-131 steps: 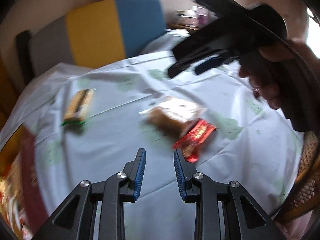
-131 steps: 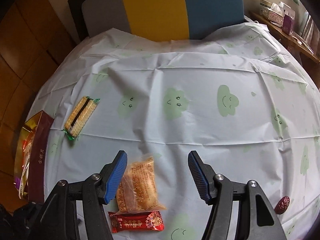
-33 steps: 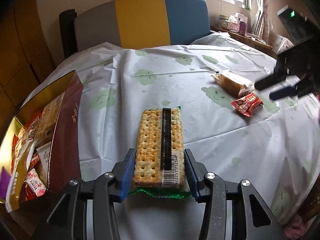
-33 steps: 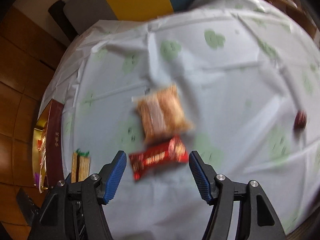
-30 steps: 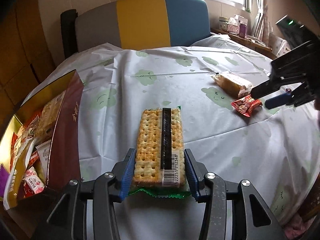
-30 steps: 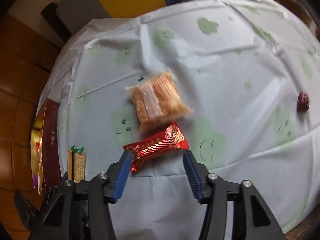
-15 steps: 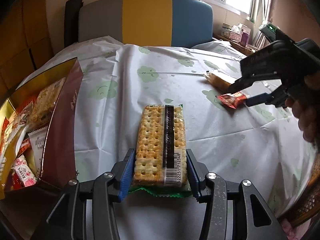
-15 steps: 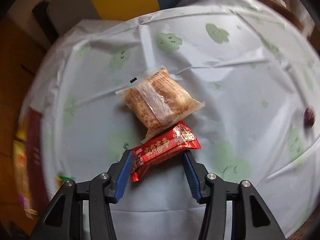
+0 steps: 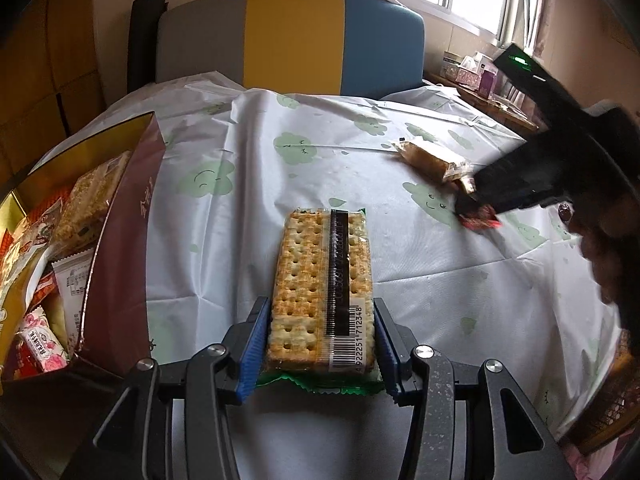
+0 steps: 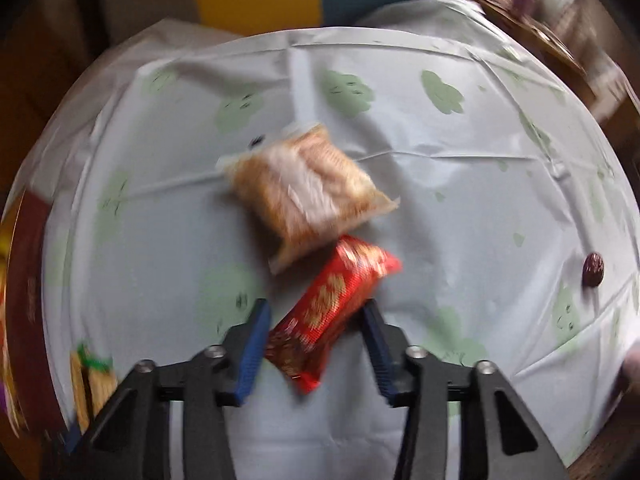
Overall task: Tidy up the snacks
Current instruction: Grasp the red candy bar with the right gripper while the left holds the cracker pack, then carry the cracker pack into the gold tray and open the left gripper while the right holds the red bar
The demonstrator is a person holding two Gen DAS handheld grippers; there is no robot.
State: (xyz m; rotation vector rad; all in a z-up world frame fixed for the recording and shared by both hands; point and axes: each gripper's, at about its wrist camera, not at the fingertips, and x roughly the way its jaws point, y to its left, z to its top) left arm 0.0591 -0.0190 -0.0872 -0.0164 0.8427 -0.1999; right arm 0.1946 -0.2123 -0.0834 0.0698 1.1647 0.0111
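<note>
My left gripper is shut on a cracker pack with a black barcode strip and a green wrapper end, held above the table beside the open snack box. My right gripper is shut on a red snack packet, which is tilted, its far end up to the right. A clear bag of brown biscuits lies on the cloth just beyond it. In the left wrist view the right gripper, the red packet and the biscuit bag show at the right.
The maroon and gold box holds several snacks at the table's left edge. A dark red date lies at the far right of the cloth. A grey, yellow and blue chair stands behind the table. A woven basket sits at the lower right.
My right gripper has closed on the red packet and tilted it away from the biscuit bag. My left gripper still holds the cracker pack, nearly unmoved.
</note>
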